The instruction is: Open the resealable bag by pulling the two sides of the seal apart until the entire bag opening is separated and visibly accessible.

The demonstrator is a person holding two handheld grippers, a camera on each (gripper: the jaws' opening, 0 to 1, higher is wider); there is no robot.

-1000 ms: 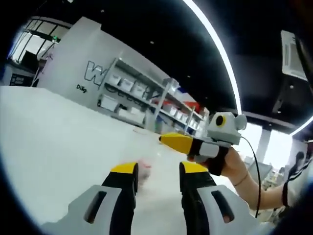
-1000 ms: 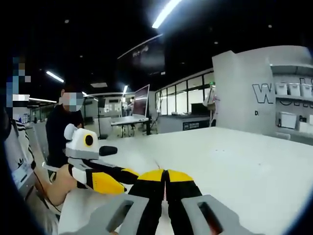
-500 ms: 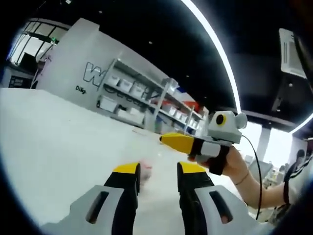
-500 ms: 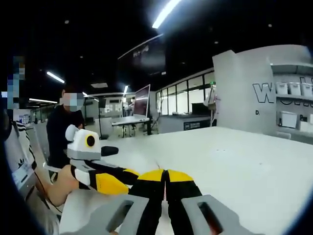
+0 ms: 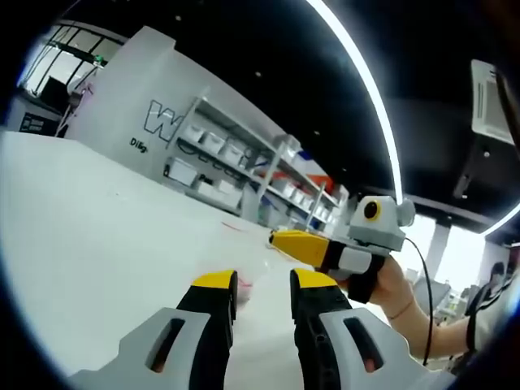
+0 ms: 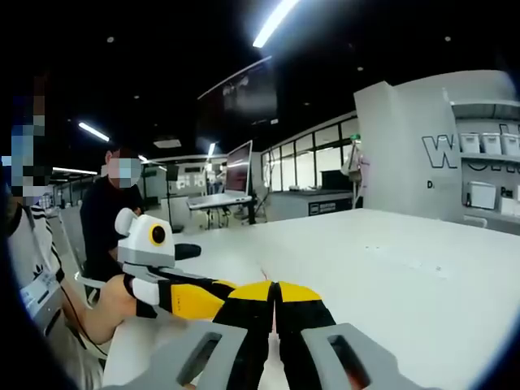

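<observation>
The left hand-held gripper point(image 5: 252, 284) has its black, yellow-tipped jaws apart, a thin clear plastic resealable bag point(image 5: 246, 276) with a faint pink seal line between them, lifted above the white desk point(image 5: 89, 227). The right hand-held gripper point(image 6: 275, 291) is pressed together — on the bag's other lip, it seems, though the film barely shows there. A steady, opposed pull should peel the seal evenly. Beyond the desk, grey shelving with white bins point(image 5: 236, 166) under ceiling strip lights point(image 5: 366, 97).

Left gripper point(image 5: 252, 284) fingers slightly parted, right gripper point(image 6: 275, 290) fingers together
</observation>
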